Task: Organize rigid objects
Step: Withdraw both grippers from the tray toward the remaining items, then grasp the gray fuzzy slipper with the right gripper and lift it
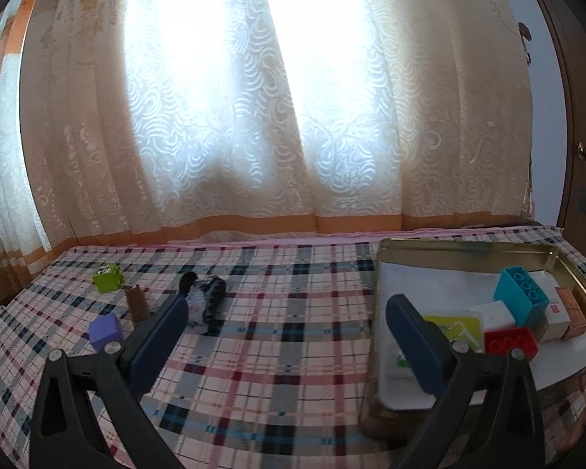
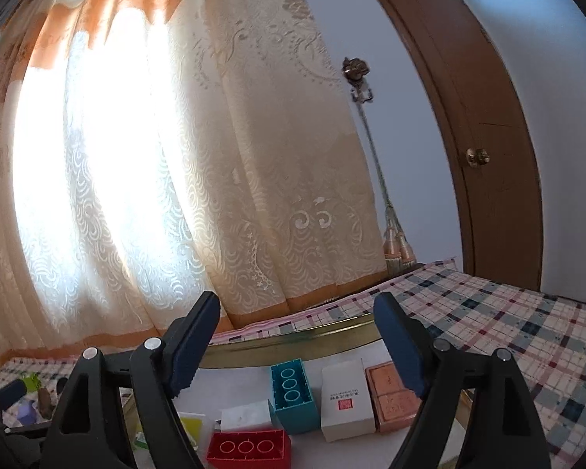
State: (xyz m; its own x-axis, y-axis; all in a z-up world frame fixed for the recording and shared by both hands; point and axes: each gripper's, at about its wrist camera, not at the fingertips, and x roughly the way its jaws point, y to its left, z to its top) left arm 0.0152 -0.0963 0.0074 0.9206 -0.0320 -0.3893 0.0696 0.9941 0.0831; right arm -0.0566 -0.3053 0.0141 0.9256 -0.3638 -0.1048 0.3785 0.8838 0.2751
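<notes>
Nearest the left wrist lens: left gripper (image 1: 287,314), blue pads spread wide, nothing between them, only plaid cloth (image 1: 277,355) underneath. At two o'clock from it, gold-rimmed tray (image 1: 465,248) with a white floor. Inside, toward three o'clock: teal brick (image 1: 521,299) tilted up on white box (image 1: 552,312); red brick (image 1: 510,342) lying in front, studs sideways; white block (image 1: 498,312) beside the red one; yellow card (image 1: 455,326) partly behind the right pad; copper-coloured box (image 1: 572,305) against the tray's right rim. Loose on the cloth at ten o'clock: green cube (image 1: 106,276), purple cube (image 1: 104,330), brown ribbed piece (image 1: 137,305) standing upright between the two, dark speckled lump (image 1: 204,305) just past the left pad tip; type of lump not clear.

Nearest the right wrist lens: right gripper (image 2: 297,344), also parted wide and gripping nothing, poised over the tray's far rim (image 2: 293,342). At six o'clock between the fingers: teal brick (image 2: 293,396) upright on its side, white box (image 2: 345,404) touching it at three o'clock, copper-coloured box (image 2: 390,398) next along. Red brick (image 2: 248,449) at seven o'clock, white block (image 2: 246,416) just behind it, yellow card (image 2: 193,428) partly hidden by the left finger. Lace curtain (image 2: 156,179) at twelve o'clock, brown door (image 2: 484,148) at two o'clock.
</notes>
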